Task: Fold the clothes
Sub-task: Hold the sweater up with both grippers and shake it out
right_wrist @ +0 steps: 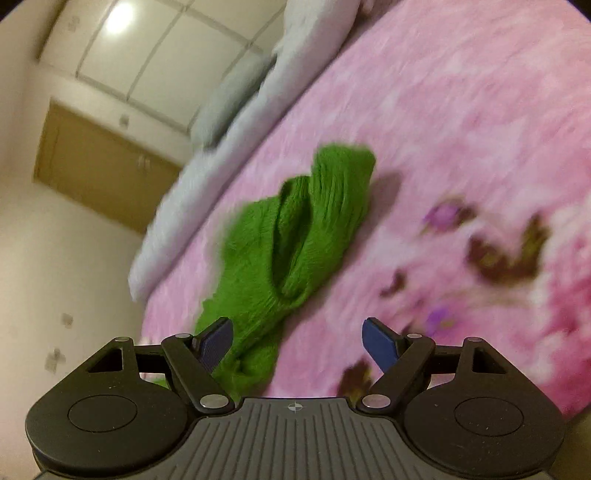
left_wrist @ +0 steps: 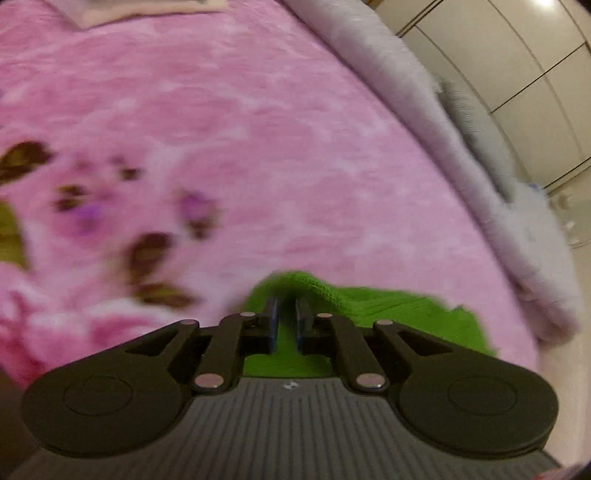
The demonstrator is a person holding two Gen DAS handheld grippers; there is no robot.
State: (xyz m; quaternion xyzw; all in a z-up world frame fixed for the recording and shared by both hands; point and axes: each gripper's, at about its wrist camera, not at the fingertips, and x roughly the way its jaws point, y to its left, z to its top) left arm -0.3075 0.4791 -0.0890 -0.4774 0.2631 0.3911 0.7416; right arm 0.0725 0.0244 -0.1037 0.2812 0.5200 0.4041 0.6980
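Observation:
A bright green knitted garment (right_wrist: 295, 243) lies bunched and partly folded on the pink floral blanket (right_wrist: 461, 129). In the left wrist view my left gripper (left_wrist: 287, 314) is shut on a fold of the green garment (left_wrist: 388, 314), with the cloth bunched between and over its blue pads (left_wrist: 273, 321). In the right wrist view my right gripper (right_wrist: 297, 341) is open above the blanket, its left pad (right_wrist: 216, 341) over the near end of the garment and nothing between the fingers.
A grey fluffy blanket edge (left_wrist: 424, 110) runs along the far side of the bed. A folded pale pink item (left_wrist: 147, 11) lies at the top of the left wrist view. White wardrobe doors (right_wrist: 147, 66) and a wooden door (right_wrist: 99, 170) stand beyond the bed.

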